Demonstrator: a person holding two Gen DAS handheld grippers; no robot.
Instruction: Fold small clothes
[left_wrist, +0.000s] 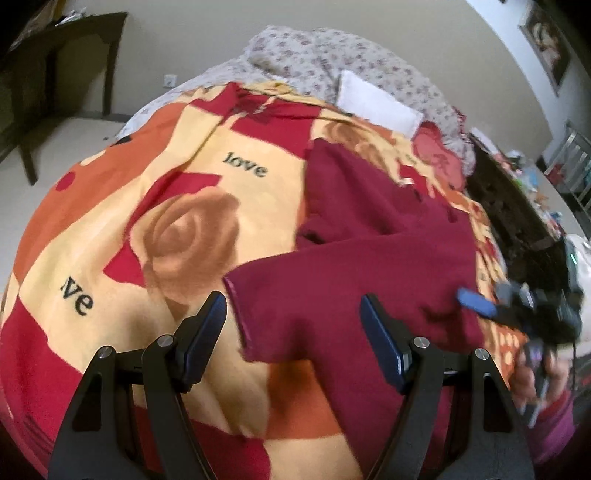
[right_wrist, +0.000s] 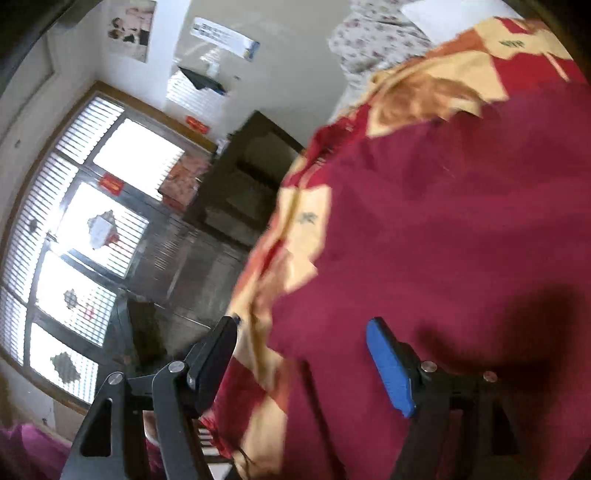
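A dark red garment (left_wrist: 373, 254) lies spread on the bed's patterned blanket (left_wrist: 177, 206), its hemmed sleeve end pointing toward me. My left gripper (left_wrist: 293, 325) is open and empty just above that sleeve's edge. My right gripper (left_wrist: 476, 301) shows blurred at the garment's right side in the left wrist view. In the right wrist view the right gripper (right_wrist: 301, 354) is open, above the garment (right_wrist: 443, 236) near the bed's edge, with nothing between the fingers.
A floral quilt (left_wrist: 332, 62) and a white pillow (left_wrist: 376, 101) lie at the bed's far end. A dark table (left_wrist: 44, 74) stands at left. A dark cabinet (right_wrist: 243, 177) and a large window (right_wrist: 92, 240) lie beyond the bed's right side.
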